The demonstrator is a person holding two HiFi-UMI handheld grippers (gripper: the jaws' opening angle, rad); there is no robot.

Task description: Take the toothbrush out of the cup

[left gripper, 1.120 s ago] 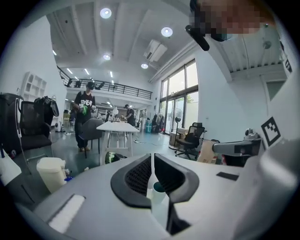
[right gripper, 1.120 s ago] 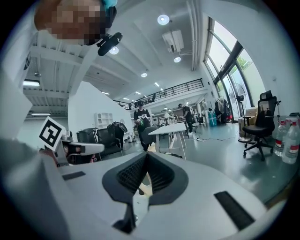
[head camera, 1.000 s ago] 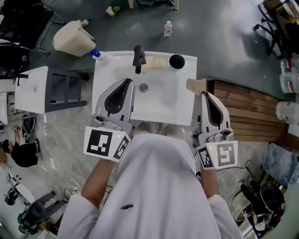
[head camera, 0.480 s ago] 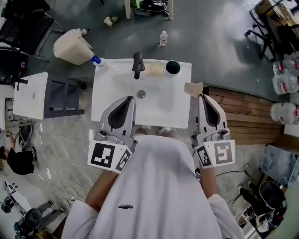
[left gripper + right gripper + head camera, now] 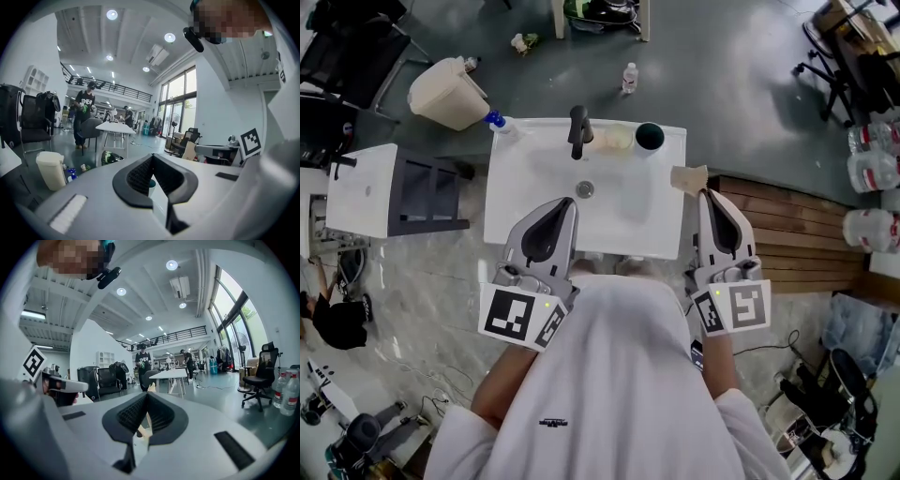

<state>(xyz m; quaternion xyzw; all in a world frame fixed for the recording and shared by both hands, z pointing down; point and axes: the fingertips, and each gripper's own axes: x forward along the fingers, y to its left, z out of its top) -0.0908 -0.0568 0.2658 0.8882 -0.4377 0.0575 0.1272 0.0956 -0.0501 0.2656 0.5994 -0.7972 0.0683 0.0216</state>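
Note:
A dark green cup stands at the back right corner of the white sink; I cannot make out a toothbrush in it. My left gripper hovers over the sink's front edge, shut with nothing held. Through the opening below its tips, the left gripper view shows the cup ahead of the left gripper. My right gripper is also shut and holds nothing, just off the sink's right side. Its tips point at a tan object, which shows behind the right gripper in its own view.
A black faucet and a pale dish sit at the sink's back edge, a blue-capped bottle at its back left corner. A white cabinet stands to the left, a wooden slatted platform to the right, a beige bin behind.
Both grippers have drawn back slightly toward the sink's front edge. Both stay shut and hold nothing.

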